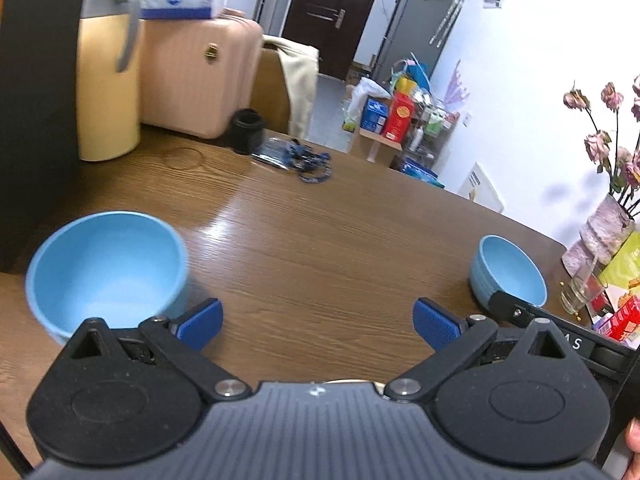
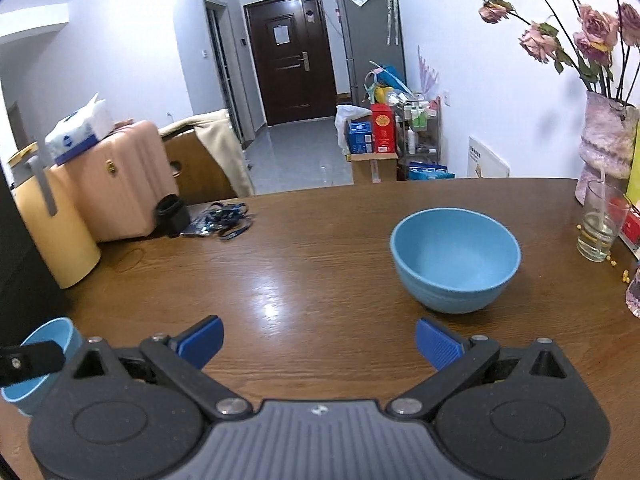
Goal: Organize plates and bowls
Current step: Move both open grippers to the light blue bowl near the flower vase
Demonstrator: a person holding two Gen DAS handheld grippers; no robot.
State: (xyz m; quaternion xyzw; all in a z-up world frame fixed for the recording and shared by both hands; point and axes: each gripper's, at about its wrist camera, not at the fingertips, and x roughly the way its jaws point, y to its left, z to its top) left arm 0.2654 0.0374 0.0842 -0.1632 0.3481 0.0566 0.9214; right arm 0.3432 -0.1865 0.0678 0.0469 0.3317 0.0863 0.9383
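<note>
Two light blue bowls stand upright on a brown wooden table (image 1: pixel 320 240). In the left wrist view one bowl (image 1: pixel 106 268) sits at the left, just beyond my left finger, and the other bowl (image 1: pixel 508 270) sits at the right. My left gripper (image 1: pixel 318 326) is open and empty above the table between them. In the right wrist view my right gripper (image 2: pixel 319 344) is open and empty, with the right bowl (image 2: pixel 456 258) a little ahead and to its right. The left bowl (image 2: pixel 44 344) shows at the far left, partly hidden.
A yellow jug (image 1: pixel 106 76), a pink case (image 1: pixel 196 76) and a black panel (image 1: pixel 36 112) stand at the back left. A black cup (image 1: pixel 248 130) and blue lanyards (image 1: pixel 304 158) lie at the far edge. A glass (image 2: pixel 600 224), a flower vase (image 2: pixel 606 140) and boxes crowd the right side.
</note>
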